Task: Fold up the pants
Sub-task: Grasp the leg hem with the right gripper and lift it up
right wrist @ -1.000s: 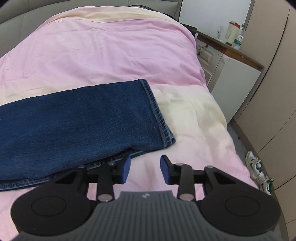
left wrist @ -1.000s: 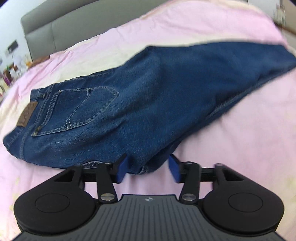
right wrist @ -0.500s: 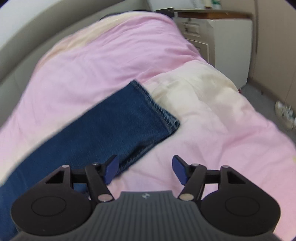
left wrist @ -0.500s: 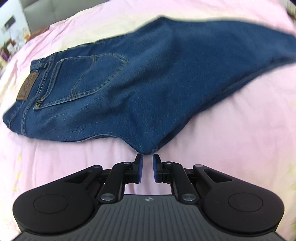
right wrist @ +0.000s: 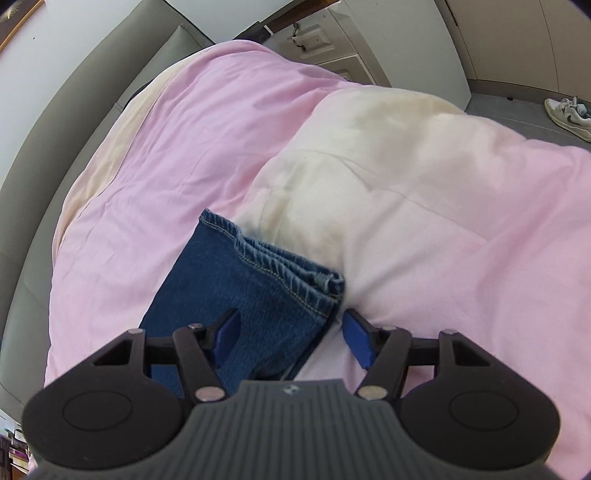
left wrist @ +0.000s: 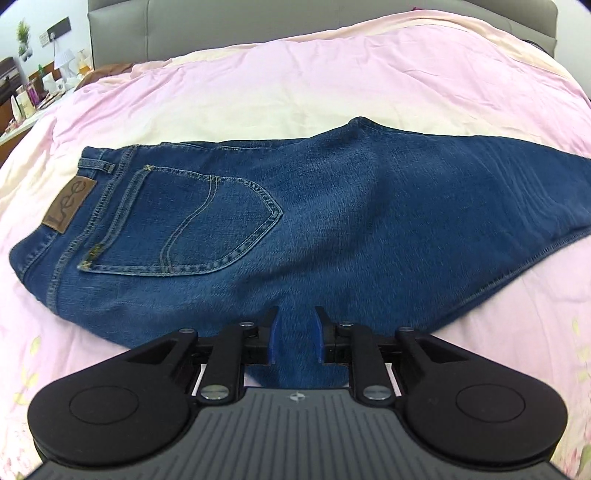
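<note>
Dark blue jeans (left wrist: pixel 332 206) lie folded lengthwise on the pink bed cover (left wrist: pixel 258 92), waistband with a brown Lee patch (left wrist: pixel 69 207) at the left, legs running right. My left gripper (left wrist: pixel 295 338) has its blue pads narrowly apart, with the jeans' crotch point between them. In the right wrist view the leg hems (right wrist: pixel 280 266) lie stacked on the cover. My right gripper (right wrist: pixel 290 332) is open wide, straddling the near edge of the legs just short of the hems.
A grey headboard (left wrist: pixel 295 22) runs behind the bed. A cluttered side table (left wrist: pixel 29 92) stands at the far left. In the right wrist view a white cabinet (right wrist: pixel 369 44) and sneakers (right wrist: pixel 570 116) on the floor lie beyond the bed's edge.
My left gripper moved forward over the jeans' crotch point and its pads opened a little. My right gripper swung over the leg ends and stays open wide.
</note>
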`<state>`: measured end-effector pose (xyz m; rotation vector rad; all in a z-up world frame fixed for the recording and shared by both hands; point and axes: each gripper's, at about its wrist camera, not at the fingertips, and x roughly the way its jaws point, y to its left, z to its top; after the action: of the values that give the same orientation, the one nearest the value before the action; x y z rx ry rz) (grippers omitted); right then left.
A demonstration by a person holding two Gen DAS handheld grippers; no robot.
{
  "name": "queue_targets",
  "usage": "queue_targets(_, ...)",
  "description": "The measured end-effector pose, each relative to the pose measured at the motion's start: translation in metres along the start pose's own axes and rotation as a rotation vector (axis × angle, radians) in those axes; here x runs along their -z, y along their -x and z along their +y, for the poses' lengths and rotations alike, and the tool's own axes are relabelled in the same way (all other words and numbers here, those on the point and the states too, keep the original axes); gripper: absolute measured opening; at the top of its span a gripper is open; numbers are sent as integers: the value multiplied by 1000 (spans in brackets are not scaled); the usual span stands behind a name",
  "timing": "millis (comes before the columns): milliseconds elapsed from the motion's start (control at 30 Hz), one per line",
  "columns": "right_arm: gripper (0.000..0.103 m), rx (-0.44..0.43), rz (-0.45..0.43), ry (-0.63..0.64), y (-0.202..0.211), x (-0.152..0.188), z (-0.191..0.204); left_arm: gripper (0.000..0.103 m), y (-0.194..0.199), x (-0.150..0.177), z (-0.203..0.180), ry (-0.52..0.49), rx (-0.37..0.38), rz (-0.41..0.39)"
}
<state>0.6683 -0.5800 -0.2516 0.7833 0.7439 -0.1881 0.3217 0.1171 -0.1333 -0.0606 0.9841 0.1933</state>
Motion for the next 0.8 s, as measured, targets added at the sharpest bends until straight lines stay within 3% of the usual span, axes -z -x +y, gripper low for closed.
queue_targets(133,47,20,-20,52,-15,-1,4,24,-12,-5,-8,2,-8,2)
queue_targets(167,33,23,-23,62,-17,-1,5,24,-13,-6,-10,-5,-6,3)
queue_targets(333,7,37,-45,267,1,-6,39,24,-13,-18,-9,-39,13,-43)
queue_targets(467,6,51,-94,365,35,-16,72,24,-21,-43,-1,-100,40,-96)
queue_targets(600,6,99,-142,429,67,-24,108,26,-42,-79,27,-145,-55,-107)
queue_targets(633,6,110,-143,435,72,-26,115,35,-43,-88,42,-140,-86,-113)
queue_targets(667,6,123,-143,444,76,-26,122,54,-44,-95,58,-126,-108,-119)
queue_targets(733,6,147,-149,474,83,-24,133,70,-43,-106,93,-98,-162,-140)
queue_targets(800,6,179,-157,503,88,-20,142,73,-45,-115,126,-73,-201,-147)
